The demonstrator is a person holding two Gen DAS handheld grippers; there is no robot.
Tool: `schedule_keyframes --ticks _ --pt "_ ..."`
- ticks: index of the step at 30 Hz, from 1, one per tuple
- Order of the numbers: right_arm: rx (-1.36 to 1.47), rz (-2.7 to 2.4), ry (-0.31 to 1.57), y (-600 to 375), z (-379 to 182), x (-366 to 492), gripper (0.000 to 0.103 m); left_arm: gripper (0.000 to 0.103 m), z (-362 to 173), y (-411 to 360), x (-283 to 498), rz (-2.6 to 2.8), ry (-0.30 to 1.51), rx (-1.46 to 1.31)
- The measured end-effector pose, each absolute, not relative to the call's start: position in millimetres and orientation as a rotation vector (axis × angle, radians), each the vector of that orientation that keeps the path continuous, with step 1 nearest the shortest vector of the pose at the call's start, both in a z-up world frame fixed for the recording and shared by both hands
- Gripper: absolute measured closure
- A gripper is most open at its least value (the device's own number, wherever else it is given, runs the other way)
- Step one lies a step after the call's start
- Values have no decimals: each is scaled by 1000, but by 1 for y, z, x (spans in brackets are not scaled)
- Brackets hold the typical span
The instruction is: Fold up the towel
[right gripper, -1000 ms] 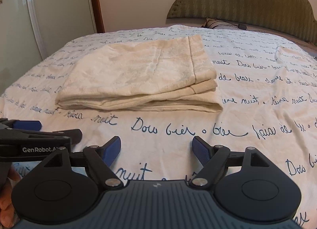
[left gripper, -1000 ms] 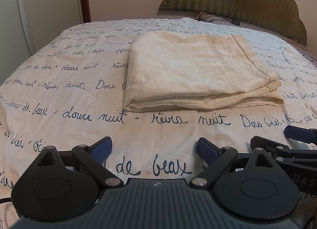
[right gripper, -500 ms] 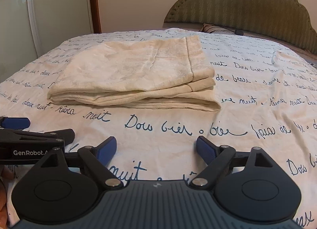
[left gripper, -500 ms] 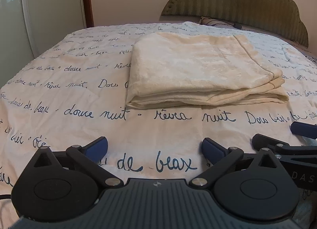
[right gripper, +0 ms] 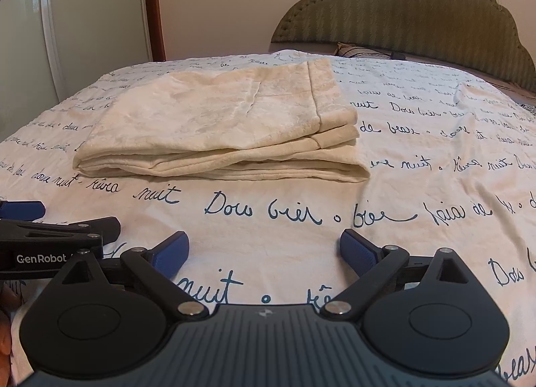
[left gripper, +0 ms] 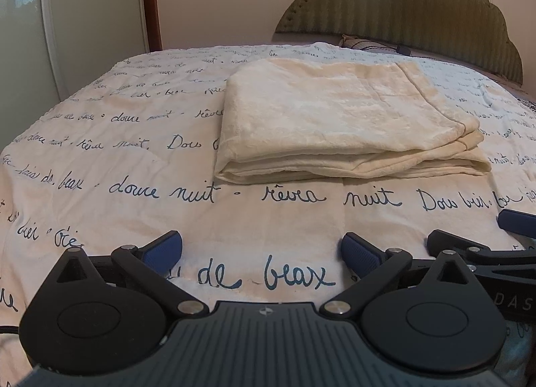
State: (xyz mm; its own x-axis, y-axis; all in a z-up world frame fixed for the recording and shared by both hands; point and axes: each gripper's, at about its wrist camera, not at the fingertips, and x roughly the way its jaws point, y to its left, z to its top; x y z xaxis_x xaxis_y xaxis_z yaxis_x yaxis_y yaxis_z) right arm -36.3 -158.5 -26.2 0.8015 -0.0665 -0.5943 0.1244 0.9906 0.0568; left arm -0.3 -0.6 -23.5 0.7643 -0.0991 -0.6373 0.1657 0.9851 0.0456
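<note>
A cream towel (left gripper: 338, 119) lies folded in several layers on the bed, its stacked edges facing me; the right wrist view shows the same towel (right gripper: 221, 125) left of centre. My left gripper (left gripper: 261, 249) is open above the bedspread, well short of the towel, nothing between its blue pads. My right gripper (right gripper: 264, 251) is open too, equally far back and empty. Each gripper shows at the other view's edge: the right gripper (left gripper: 482, 236) at the right of the left wrist view, the left gripper (right gripper: 57, 226) at the left of the right wrist view.
The bedspread (left gripper: 100, 159) is white with blue handwritten words. A padded green headboard (right gripper: 402, 8) stands behind the bed, with a pillow (left gripper: 358, 42) and a dark cable at its foot. A pale wardrobe door (right gripper: 93, 18) with flower prints is at the left.
Both grippers have drawn back and tilted up a little from the towel, so more wall and headboard show. The towel has not moved and both grippers stay open.
</note>
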Motion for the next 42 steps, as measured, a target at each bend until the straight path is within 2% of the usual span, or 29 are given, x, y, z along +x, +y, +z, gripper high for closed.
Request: schedule_keyframes --ticks 42 --pt "101 -93 636 -160 -27 -36 2 0 -24 0 0 -143 683 102"
